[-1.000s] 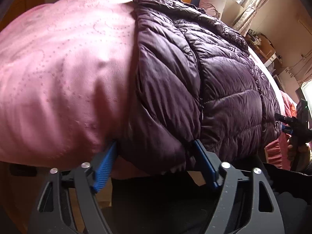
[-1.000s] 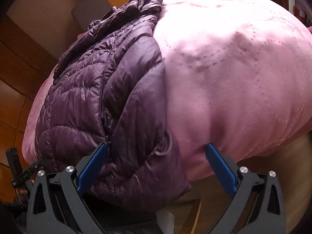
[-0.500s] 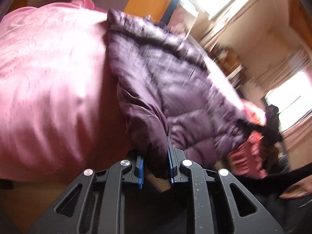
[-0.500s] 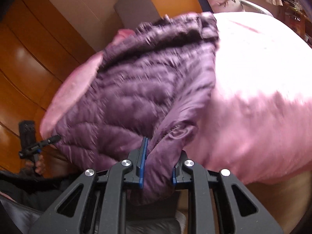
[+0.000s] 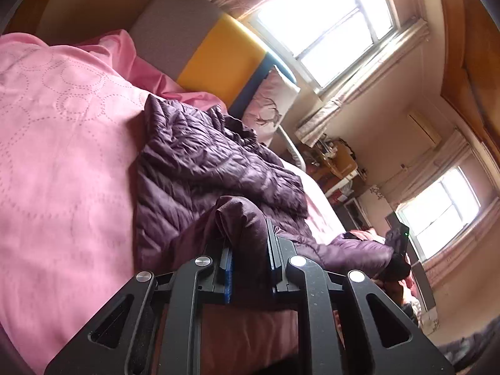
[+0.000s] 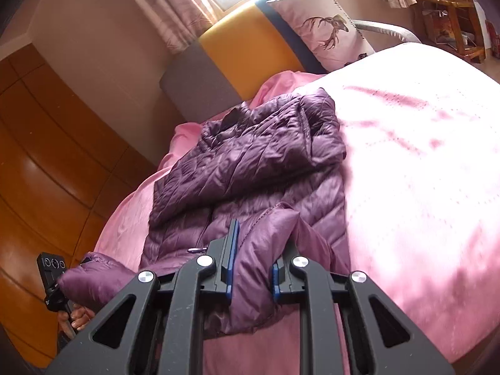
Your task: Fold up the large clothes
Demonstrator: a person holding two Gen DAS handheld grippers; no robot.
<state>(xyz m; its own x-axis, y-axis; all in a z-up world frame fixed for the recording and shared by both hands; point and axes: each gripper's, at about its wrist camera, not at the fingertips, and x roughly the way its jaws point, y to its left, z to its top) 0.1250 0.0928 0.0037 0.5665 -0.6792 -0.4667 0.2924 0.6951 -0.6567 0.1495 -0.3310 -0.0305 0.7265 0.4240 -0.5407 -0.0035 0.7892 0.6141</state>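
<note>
Both jaws closed on the jacket [image 5: 200, 168] hem (now lifted).

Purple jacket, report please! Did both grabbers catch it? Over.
Left gripper and right gripper: jaws just closed, each pinching the purple jacket hem. Collar end on the pink bedspread. Nothing in the way.

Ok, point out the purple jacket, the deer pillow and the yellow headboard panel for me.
purple jacket [image 6: 250, 162]: right wrist view, on its quilted back.
deer pillow [image 6: 325, 31]: right wrist view, on the printed deer.
yellow headboard panel [image 5: 222, 65]: left wrist view, on the panel's middle.
</note>
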